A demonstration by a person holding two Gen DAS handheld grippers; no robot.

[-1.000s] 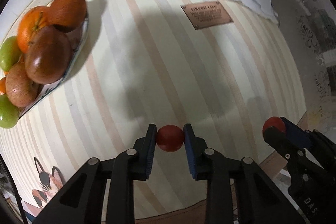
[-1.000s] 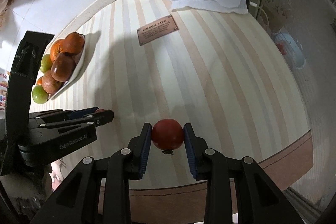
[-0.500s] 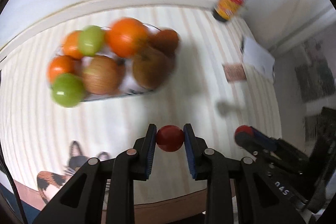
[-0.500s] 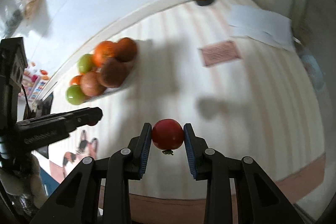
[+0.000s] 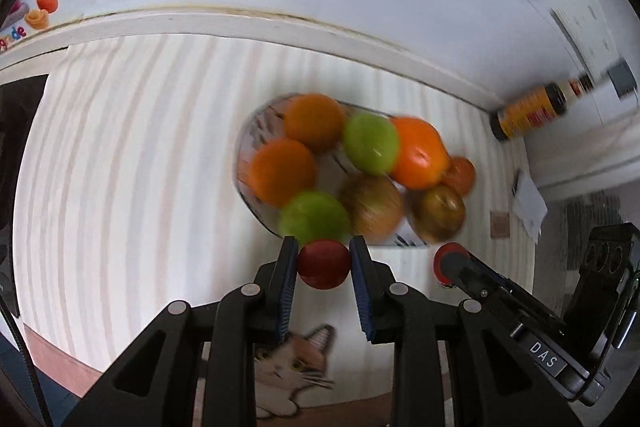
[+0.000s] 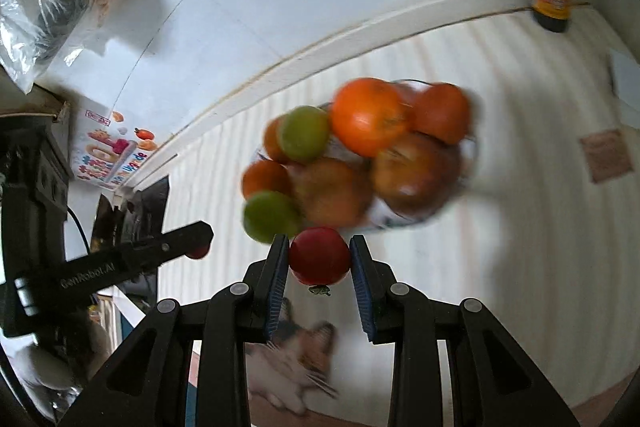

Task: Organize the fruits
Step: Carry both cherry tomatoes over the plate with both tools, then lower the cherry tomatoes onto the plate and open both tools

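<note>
While both grippers hang above fruit plate (image 5: pixel 250 131), left gripper (image 5: pixel 324 265) clamps small red tomato (image 5: pixel 323 264), right gripper (image 6: pixel 319 261) clamps larger tomato (image 6: pixel 319 255); likely soft, smooth, bruisable; pads pinch round sides, light squeeze

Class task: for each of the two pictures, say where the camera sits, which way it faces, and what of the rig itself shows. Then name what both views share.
Left wrist: on the left gripper, looking steeply down at the fruit plate; its fingers clamp a small red tomato; right gripper at right.
Right wrist: on the right gripper, facing down; fingers clamp a larger red tomato; left gripper at left.
Shared: plate, striped tablecloth, sauce bottle.
</note>
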